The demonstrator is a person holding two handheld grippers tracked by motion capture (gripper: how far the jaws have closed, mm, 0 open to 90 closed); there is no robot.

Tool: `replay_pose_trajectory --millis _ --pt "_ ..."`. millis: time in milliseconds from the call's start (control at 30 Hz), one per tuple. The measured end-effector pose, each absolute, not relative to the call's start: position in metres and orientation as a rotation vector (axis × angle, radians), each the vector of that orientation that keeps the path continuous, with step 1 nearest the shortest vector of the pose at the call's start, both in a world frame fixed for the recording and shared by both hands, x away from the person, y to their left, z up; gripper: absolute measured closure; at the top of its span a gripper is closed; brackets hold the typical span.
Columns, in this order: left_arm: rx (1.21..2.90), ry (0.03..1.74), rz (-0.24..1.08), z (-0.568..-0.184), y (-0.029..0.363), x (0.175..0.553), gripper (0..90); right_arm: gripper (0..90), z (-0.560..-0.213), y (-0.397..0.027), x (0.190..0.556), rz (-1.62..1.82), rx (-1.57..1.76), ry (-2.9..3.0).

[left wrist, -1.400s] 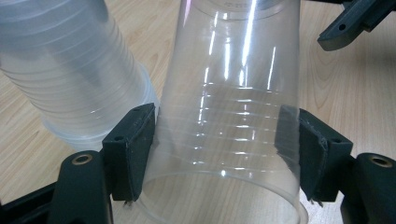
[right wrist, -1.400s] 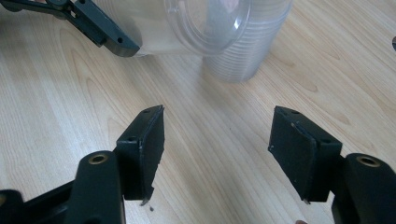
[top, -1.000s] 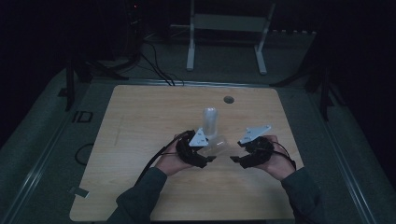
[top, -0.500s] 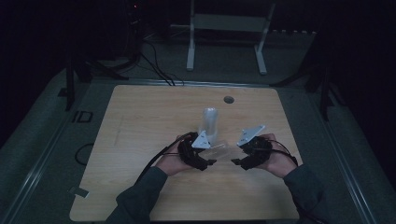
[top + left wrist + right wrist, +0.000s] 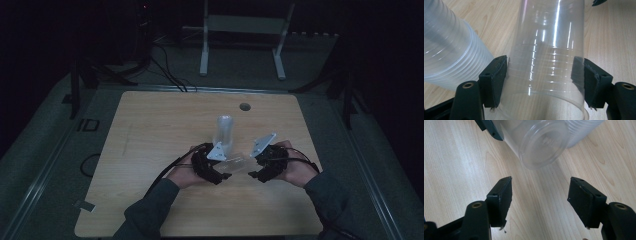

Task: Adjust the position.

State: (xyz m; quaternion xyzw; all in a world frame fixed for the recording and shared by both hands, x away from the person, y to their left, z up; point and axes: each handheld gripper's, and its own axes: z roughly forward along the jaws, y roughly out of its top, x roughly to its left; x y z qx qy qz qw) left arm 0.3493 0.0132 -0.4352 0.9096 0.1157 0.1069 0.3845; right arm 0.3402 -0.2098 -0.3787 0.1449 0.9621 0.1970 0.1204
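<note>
My left gripper (image 5: 226,171) is shut on a single clear plastic cup (image 5: 240,163), held on its side just above the wooden table (image 5: 150,135). In the left gripper view both black pads (image 5: 495,77) press the cup's ribbed wall (image 5: 546,50). A tall stack of clear cups (image 5: 225,131) stands just behind it, close beside the left jaw (image 5: 449,55). My right gripper (image 5: 256,173) faces the cup from the right. In the right gripper view its jaws (image 5: 540,200) stand open over bare wood, a short way from the cup's round base (image 5: 544,143).
A small dark hole (image 5: 244,106) sits near the table's far edge. Behind the table are a white metal stand (image 5: 240,30) and floor cables (image 5: 165,75). Both forearms come in from the near edge. Bare wood stretches to the left (image 5: 140,150).
The right gripper has crept a little to the left, toward the held cup. The left gripper and the cup stack have stayed put.
</note>
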Motion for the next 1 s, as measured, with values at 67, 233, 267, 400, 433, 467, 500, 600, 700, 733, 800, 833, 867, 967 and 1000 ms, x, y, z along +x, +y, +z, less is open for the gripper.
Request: replay_pose_trajectory --millis 67,233,267,400,433,467,500,600,700,733,800,833,867,967,1000 --pt "2.32 0.289 0.269 -0.435 0.013 0.349 29.8 35.7 -0.378 -0.209 0.34 0.565 0.41 2.819" --pt "2.332 0.276 0.269 -0.434 0.011 0.349 29.8 35.7 -0.378 -0.207 0.341 0.535 0.398 2.84" --pt "2.335 0.275 0.269 -0.434 0.01 0.349 29.8 35.7 -0.379 -0.206 0.341 0.524 0.396 2.848" --pt "2.347 0.265 0.276 -0.435 0.009 0.348 29.8 35.7 -0.379 -0.204 0.341 0.499 0.375 2.86" --pt "2.348 0.264 0.277 -0.435 0.008 0.348 29.8 35.6 -0.379 -0.204 0.341 0.494 0.371 2.863" --pt "2.351 0.263 0.278 -0.435 0.008 0.348 29.8 35.6 -0.379 -0.203 0.341 0.485 0.371 2.864" --pt "2.358 0.258 0.278 -0.436 0.007 0.347 29.8 35.5 -0.379 -0.202 0.341 0.48 0.366 2.866" --pt "2.369 0.246 0.281 -0.436 0.005 0.346 29.8 35.5 -0.378 -0.199 0.341 0.462 0.348 2.872" --pt "2.376 0.236 0.277 -0.436 0.004 0.345 29.8 35.5 -0.378 -0.197 0.341 0.446 0.331 2.88" --pt "2.383 0.227 0.279 -0.436 0.003 0.345 29.8 35.4 -0.378 -0.196 0.341 0.437 0.324 2.883" --pt "2.385 0.224 0.272 -0.436 0.003 0.345 29.8 35.0 -0.378 -0.194 0.342 0.423 0.308 2.89" --pt "2.388 0.222 0.269 -0.436 0.002 0.345 29.8 35.0 -0.379 -0.193 0.342 0.419 0.297 2.893" --pt "2.39 0.218 0.266 -0.436 0.002 0.345 29.8 34.9 -0.379 -0.193 0.342 0.417 0.293 2.898" --pt "2.396 0.204 0.261 -0.436 0.001 0.344 29.8 34.9 -0.38 -0.191 0.342 0.398 0.283 2.913" --pt "2.399 0.2 0.261 -0.436 0.001 0.344 29.8 34.9 -0.38 -0.19 0.342 0.392 0.271 2.916"
